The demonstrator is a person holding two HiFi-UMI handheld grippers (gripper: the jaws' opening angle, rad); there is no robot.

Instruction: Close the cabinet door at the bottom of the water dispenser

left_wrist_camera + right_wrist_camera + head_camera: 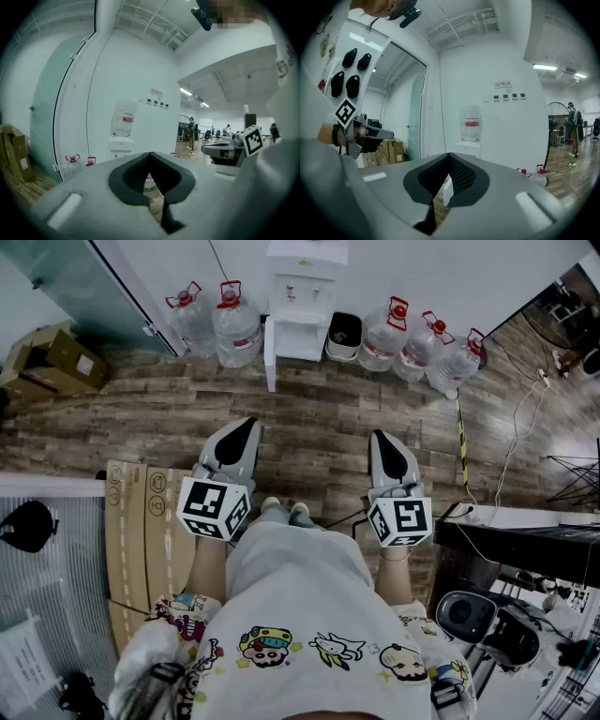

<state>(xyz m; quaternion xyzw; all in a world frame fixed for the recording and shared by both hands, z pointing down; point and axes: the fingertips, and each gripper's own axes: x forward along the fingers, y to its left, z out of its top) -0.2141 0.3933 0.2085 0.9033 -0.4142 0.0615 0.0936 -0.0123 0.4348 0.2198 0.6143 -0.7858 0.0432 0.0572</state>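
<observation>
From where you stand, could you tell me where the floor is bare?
Bare: the wood floor in front of the open cabinet door, right of the cardboard boxes. Crowded: water bottles flank the dispenser, a bin on its right.

Bright, even light from ceiling strips (544,67); shadows soft. Gripper views: heavy fisheye, black vignetted corners (foreground soft, background sharp). Head view crisp, edges bowed.

The water dispenser (305,292) is standing at the far edge of the floor (375,418), its cabinet door (270,354) projecting forward at its left. Bottles (236,326) are standing left of it; a bin (344,336) and further bottles (422,351) are standing to its right.
</observation>
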